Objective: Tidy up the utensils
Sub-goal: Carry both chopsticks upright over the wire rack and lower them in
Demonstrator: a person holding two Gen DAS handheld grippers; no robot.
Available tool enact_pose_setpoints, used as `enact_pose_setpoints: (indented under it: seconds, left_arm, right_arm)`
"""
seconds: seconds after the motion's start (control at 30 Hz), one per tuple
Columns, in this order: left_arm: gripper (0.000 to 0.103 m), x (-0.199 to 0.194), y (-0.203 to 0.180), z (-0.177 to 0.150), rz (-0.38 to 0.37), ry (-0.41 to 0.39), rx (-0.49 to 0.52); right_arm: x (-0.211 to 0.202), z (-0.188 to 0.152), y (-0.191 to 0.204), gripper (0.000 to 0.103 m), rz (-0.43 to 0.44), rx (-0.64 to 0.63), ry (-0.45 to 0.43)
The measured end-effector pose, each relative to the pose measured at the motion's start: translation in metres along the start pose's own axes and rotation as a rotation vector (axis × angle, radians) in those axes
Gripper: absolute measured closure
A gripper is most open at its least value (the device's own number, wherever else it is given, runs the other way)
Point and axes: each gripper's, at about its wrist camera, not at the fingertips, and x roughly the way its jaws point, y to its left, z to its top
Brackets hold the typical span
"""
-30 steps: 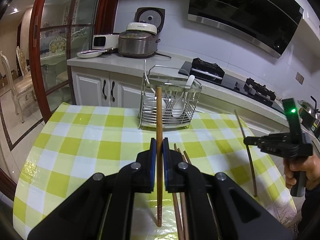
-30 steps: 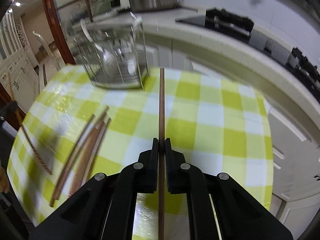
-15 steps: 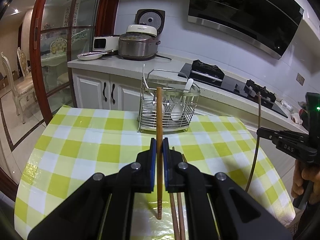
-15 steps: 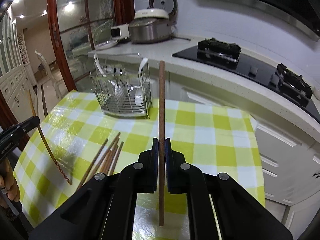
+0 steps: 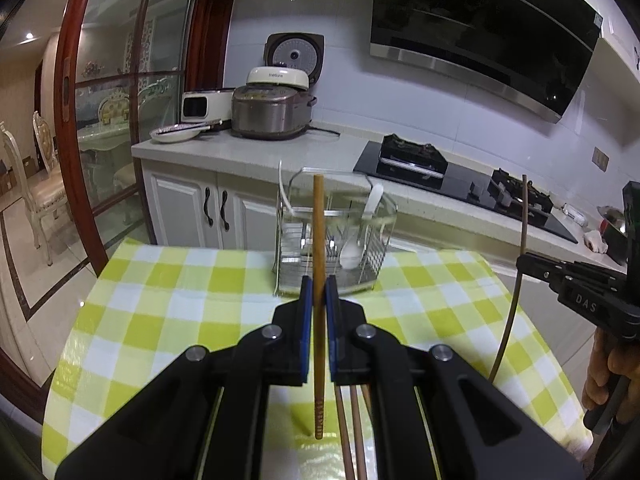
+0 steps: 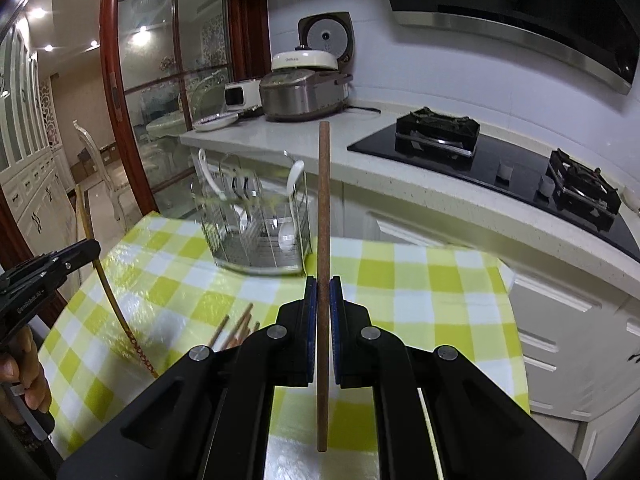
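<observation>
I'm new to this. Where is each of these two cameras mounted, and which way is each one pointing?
Left wrist view: sits on the left gripper, looking forward along its fingers over the checked table to the wire utensil rack and counter; it shows its own chopstick, plus the right gripper and hand at the right edge.

Right wrist view: sits on the right gripper, facing the same rack from further right; the left gripper shows at the left edge.

Shared: rack, table, loose chopsticks, rice cooker, stove.

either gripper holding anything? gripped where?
Each hand-held gripper, left and right, pinches one chopstick (left chopstick, right chopstick) mid-shaft, upright.
</observation>
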Motion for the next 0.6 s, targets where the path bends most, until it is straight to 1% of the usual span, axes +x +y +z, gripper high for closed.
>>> enact_pose_setpoints:
  seconds: [0.27,0.47,0.6]
  left_arm:
    - [0.096,0.010,-0.001,0.051,-0.018,-0.053,0.016]
    - [0.096,0.018,-0.005,0.091,-0.027,-0.096,0.035]
    - [0.096,0.022,-0.009,0.120,-0.028,-0.140,0.056]
  right_arm:
    - [0.008,0.052,0.010,0.096,0.032,-0.004,-0.051]
    - [0.015,0.100,0.023,0.096,0.058,-0.019,-0.095]
    - [0.019,0.133,0.033,0.096,0.071,-0.036,-0.132]
